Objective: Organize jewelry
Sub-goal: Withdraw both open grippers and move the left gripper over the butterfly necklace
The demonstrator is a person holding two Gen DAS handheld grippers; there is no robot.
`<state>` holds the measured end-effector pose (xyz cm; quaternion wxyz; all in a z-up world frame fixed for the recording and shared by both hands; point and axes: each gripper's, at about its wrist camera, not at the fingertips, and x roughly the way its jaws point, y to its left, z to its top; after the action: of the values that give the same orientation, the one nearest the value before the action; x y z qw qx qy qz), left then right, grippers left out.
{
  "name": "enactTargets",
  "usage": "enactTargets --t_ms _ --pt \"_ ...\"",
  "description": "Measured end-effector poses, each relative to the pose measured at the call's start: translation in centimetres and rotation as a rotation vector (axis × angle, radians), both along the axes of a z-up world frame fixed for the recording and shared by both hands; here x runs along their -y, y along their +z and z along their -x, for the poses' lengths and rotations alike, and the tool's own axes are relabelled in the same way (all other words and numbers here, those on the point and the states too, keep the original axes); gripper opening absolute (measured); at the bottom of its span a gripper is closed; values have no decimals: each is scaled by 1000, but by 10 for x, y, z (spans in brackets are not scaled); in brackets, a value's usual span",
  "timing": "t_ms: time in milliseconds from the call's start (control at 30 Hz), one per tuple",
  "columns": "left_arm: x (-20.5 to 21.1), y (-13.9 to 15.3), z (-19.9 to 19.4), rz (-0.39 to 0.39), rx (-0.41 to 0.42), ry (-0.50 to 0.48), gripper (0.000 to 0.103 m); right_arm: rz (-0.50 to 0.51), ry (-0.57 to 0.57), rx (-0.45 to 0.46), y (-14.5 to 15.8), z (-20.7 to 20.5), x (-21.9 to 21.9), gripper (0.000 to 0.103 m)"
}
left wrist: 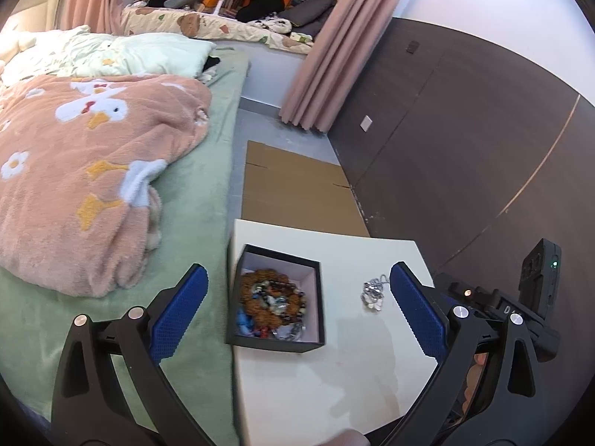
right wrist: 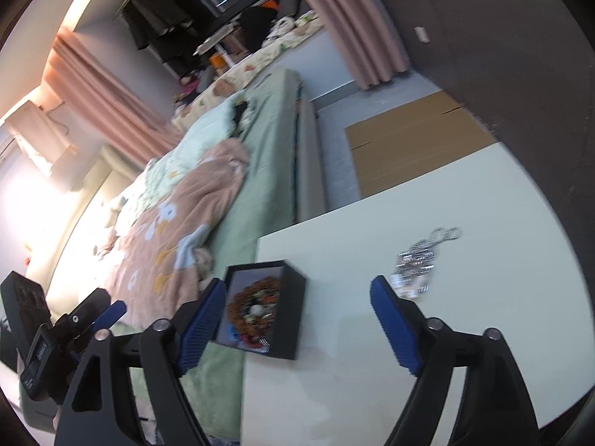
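A black box (left wrist: pixel 316 299) with a pale lining stands at the left edge of the white table (left wrist: pixel 334 379). It holds several bead bracelets (left wrist: pixel 269 297), brown and coloured. A silver chain piece (left wrist: pixel 373 291) lies loose on the table to the box's right. My left gripper (left wrist: pixel 297 271) is open wide, hovering over the box with nothing between its pads. In the right wrist view, my right gripper (right wrist: pixel 297 284) is also open and empty. The box (right wrist: pixel 293 316) sits by its left finger and the silver piece (right wrist: pixel 416 264) lies just beyond its right finger.
A bed with a green sheet (left wrist: pixel 193 193) and a pink duck-print blanket (left wrist: pixel 93 156) borders the table on the left. Flat cardboard (left wrist: pixel 293 186) lies on the floor beyond the table. A dark panelled wall (left wrist: pixel 465 130) and a pink curtain (left wrist: pixel 327 55) stand on the right.
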<state>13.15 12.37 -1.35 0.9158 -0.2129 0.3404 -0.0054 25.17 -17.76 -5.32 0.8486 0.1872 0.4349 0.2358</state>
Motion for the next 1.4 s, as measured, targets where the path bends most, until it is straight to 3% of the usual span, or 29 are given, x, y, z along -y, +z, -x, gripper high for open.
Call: enactTargets --t_ms 67,167,667,933,1100,1400 --pt "11 1 -4 -5 3 -16 98 -5 -12 4 1 -2 11 92" --pt "26 1 -10 -7 6 -38 98 1 -37 11 2 -3 30 95" --pt "117 -18 -51 -63 -44 -174 97 -25 -124 -49 -21 -13 102 95" --pt "156 -49 -75 -98 -95 -223 96 -54 -158 -90 -35 -19 127 95" --pt "172 -70 -88 -116 -144 -254 83 -52 -168 -111 -45 -25 138 94" --pt "192 -109 -103 -163 -194 -300 82 -50 -177 -148 -63 -37 150 92"
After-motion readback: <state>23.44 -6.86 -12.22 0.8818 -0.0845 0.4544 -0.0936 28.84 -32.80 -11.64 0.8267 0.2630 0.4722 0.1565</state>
